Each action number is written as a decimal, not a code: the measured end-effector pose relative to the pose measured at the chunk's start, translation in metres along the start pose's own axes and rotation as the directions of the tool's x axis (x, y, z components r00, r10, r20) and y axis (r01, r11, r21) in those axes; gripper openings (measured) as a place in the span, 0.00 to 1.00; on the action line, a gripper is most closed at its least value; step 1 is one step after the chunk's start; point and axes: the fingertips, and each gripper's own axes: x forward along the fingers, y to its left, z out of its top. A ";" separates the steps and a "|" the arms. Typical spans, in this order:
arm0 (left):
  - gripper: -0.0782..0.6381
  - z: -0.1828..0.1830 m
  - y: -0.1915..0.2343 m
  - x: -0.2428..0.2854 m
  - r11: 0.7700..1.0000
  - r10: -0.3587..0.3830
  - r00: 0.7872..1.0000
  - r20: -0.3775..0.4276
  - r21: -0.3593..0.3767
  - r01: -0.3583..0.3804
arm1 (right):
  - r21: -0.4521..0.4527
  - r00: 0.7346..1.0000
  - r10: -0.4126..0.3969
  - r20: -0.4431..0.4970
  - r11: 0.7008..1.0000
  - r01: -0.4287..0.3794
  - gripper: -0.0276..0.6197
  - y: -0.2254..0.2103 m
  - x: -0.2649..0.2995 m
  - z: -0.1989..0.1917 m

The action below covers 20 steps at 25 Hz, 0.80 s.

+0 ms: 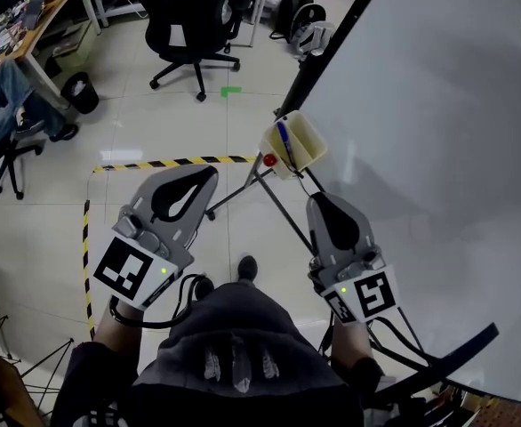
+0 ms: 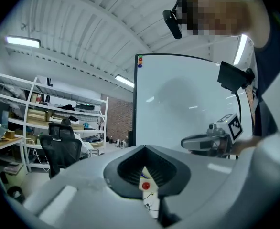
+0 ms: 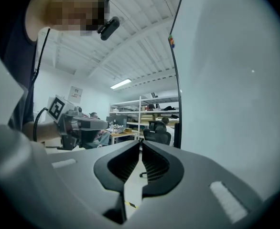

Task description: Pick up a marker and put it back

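**Grippers both empty, marker in its cup**

Left gripper (image 1: 209, 174) sat lower left, jaws together, holding nothing. Right gripper (image 1: 319, 199) sat lower centre beside the whiteboard (image 1: 438, 149), jaws practically together, also empty. Blue marker (image 1: 284, 140) stood in the beige cup (image 1: 307, 149) at upper centre, beyond both tips and touching neither.

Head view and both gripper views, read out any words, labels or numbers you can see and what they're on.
No readable words or numbers anywhere.
Cube on the left tongs: black-and-white square pattern, no letters.
Cube on the right tongs: same kind of pattern, no letters.
Wall sign: too blurred to read.
Whiteboard: no writing visible.
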 end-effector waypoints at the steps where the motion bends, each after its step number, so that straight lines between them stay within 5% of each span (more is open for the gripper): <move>1: 0.12 -0.004 0.003 -0.001 1.000 0.003 1.000 -0.008 -0.008 -0.003 | -0.004 1.000 -0.013 -0.001 1.000 0.013 0.08 -0.004 0.003 -0.004; 6: 0.12 -0.024 0.008 -0.001 0.999 0.008 0.999 -0.047 -0.040 -0.010 | 0.005 0.995 -0.067 -0.076 0.998 0.068 0.35 -0.026 0.021 -0.049; 20: 0.12 -0.063 0.015 0.012 0.997 0.021 0.987 -0.157 -0.070 -0.032 | 0.024 0.985 -0.079 -0.152 0.996 0.083 0.35 -0.047 0.061 -0.129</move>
